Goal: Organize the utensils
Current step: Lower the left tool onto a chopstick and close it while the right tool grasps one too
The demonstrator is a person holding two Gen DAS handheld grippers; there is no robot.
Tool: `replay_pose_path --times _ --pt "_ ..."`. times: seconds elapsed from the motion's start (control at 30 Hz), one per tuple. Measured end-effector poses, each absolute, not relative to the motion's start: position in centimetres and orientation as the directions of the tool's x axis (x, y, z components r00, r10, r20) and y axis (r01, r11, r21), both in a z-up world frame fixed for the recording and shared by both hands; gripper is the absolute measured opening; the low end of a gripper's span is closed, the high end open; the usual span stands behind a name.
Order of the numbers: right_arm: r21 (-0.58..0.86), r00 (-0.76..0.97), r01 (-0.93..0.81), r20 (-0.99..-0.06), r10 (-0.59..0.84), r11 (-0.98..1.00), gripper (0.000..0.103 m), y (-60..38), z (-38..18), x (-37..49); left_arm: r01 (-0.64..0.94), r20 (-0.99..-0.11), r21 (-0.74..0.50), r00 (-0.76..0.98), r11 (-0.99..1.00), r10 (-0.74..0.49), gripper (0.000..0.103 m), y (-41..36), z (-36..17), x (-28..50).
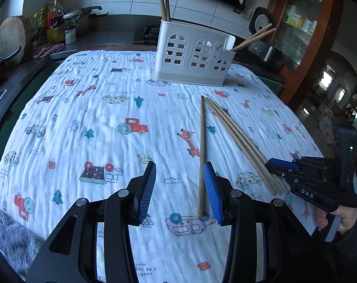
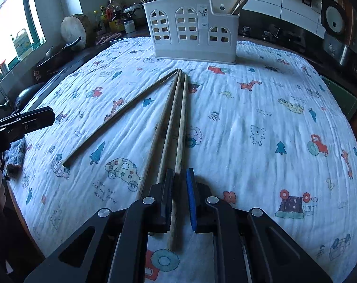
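Several wooden chopsticks lie on the printed white tablecloth (image 1: pixel 103 118). A single chopstick (image 1: pixel 202 153) rests between the fingers of my left gripper (image 1: pixel 180 167), close to the right pad; the jaws stand open around it. Three more chopsticks (image 2: pixel 169 127) lie side by side. My right gripper (image 2: pixel 180 172) is shut on the rightmost chopstick (image 2: pixel 182 122) of these, near its thick end. In the left wrist view, the right gripper (image 1: pixel 282 167) sits over that bundle. A white utensil holder (image 1: pixel 192 54) (image 2: pixel 192 28) stands at the far side with chopsticks (image 1: pixel 164 0) in its compartments.
Bottles (image 1: pixel 53 23), a round wooden board (image 1: pixel 11 37) and a pot (image 1: pixel 81 14) line the counter at the back left. A rice cooker (image 2: pixel 334 21) stands at the back right. A grey cloth (image 1: pixel 11 233) lies at the near left edge. A hand (image 1: pixel 343 219) holds the right gripper.
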State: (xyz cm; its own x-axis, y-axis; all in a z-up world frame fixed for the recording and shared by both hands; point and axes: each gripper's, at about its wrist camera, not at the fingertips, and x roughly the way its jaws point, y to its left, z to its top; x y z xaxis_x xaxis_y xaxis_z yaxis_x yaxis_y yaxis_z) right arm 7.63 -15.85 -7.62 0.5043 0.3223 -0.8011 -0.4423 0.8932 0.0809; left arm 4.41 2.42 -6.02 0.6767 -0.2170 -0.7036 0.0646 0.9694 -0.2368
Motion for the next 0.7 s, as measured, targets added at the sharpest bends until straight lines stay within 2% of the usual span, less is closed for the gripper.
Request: replay_pose_path --times 0.5,0.6,0.67,0.7 --pt "0.054 0.536 -0.433 -0.787 0.305 0.9 0.007 -15.9 -7.7 6.8 0.155 -0.729 -0.211 0.633 0.965 -0.261 0.041 -0.9 -8.3 5.3" --pt "0.061 0.539 -0.427 -0.784 0.308 0.902 0.007 -16.1 -7.7 6.8 0.152 -0.745 -0.218 0.613 0.964 -0.265 0.036 -1.2 -9.3 6.0" --pt "0.065 0.54 -0.425 -0.782 0.311 0.903 0.007 -16.3 -7.6 6.7 0.152 -0.749 -0.217 0.608 0.964 -0.264 0.028 -1.4 -9.8 6.5" --pt "0.067 0.541 -0.423 -0.781 0.312 0.904 0.007 -16.4 -7.6 6.6 0.152 -0.752 -0.215 0.605 0.965 -0.263 0.027 -1.5 -10.0 6.7"
